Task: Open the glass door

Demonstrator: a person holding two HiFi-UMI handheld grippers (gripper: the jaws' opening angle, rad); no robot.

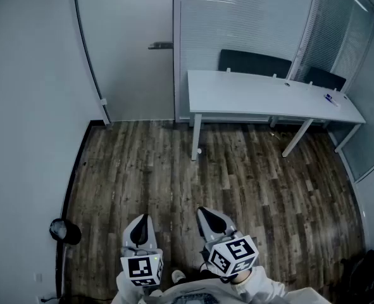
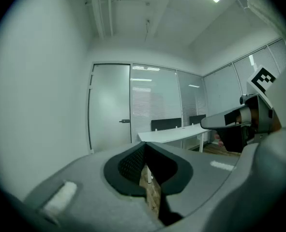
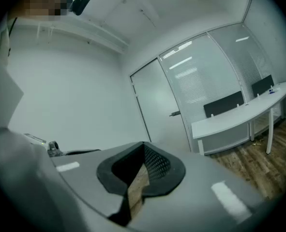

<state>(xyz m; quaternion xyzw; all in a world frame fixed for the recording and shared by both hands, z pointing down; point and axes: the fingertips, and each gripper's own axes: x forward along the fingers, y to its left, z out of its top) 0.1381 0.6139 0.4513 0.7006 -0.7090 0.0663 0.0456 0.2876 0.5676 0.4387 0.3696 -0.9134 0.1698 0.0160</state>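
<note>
The frosted glass door [image 1: 126,49] stands closed across the room, its dark lever handle [image 1: 160,45] at its right edge. Both grippers are held low near my body, far from the door. My left gripper [image 1: 143,220] and right gripper [image 1: 207,215] are side by side over the wood floor, both shut and empty. In the left gripper view the door [image 2: 111,108] and handle [image 2: 125,121] lie straight ahead beyond the shut left gripper [image 2: 143,148]. From the right gripper view the door [image 3: 155,105] and handle [image 3: 174,113] show above the shut right gripper [image 3: 143,146].
A long white table [image 1: 269,97] with two black chairs [image 1: 253,62] behind it stands right of the door, against a glass partition with blinds [image 1: 243,18]. A black round object [image 1: 65,232] sits on the floor by the left wall. Wood floor [image 1: 174,170] stretches between me and the door.
</note>
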